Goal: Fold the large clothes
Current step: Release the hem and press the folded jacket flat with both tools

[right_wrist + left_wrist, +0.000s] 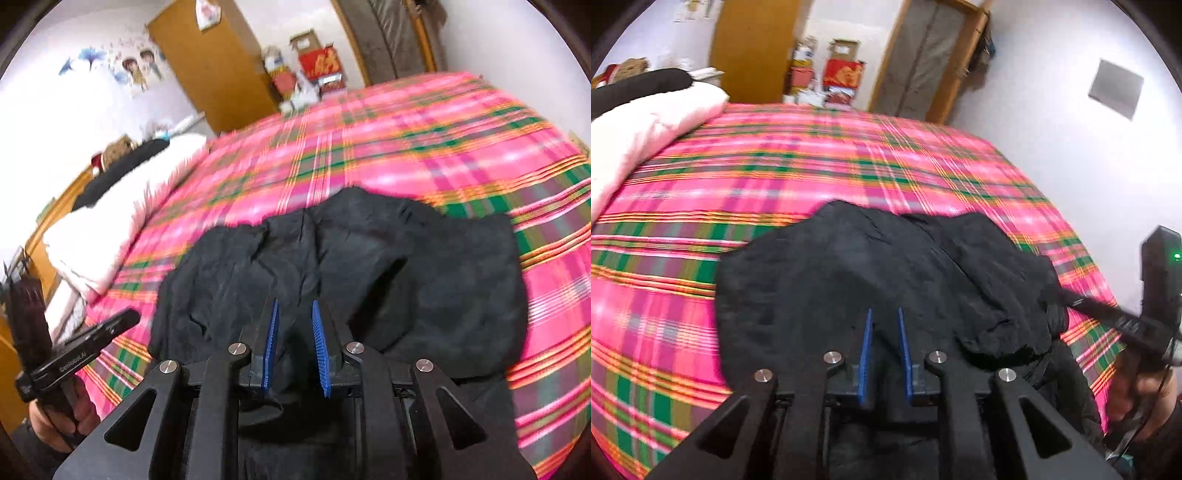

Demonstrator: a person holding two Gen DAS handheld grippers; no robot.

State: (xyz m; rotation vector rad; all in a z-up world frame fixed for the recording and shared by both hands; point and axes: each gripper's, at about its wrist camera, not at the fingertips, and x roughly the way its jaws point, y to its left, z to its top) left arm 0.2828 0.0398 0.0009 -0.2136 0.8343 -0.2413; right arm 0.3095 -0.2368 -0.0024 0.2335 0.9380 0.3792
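Hovering over the near edge of a black garment [879,273], the left gripper [884,317] and the right gripper [295,306] each show blue pads slightly parted, with dark cloth below the gap but nothing visibly pinched. The garment lies bunched and partly doubled on the pink plaid bedspread [798,162], at its near side. Judged stage: between folds, a fold just laid or the next grasp pending. The next move likely calls for pinching two edge points and carrying them across. Beyond lie a white quilt [639,133] and a wooden door [753,48].
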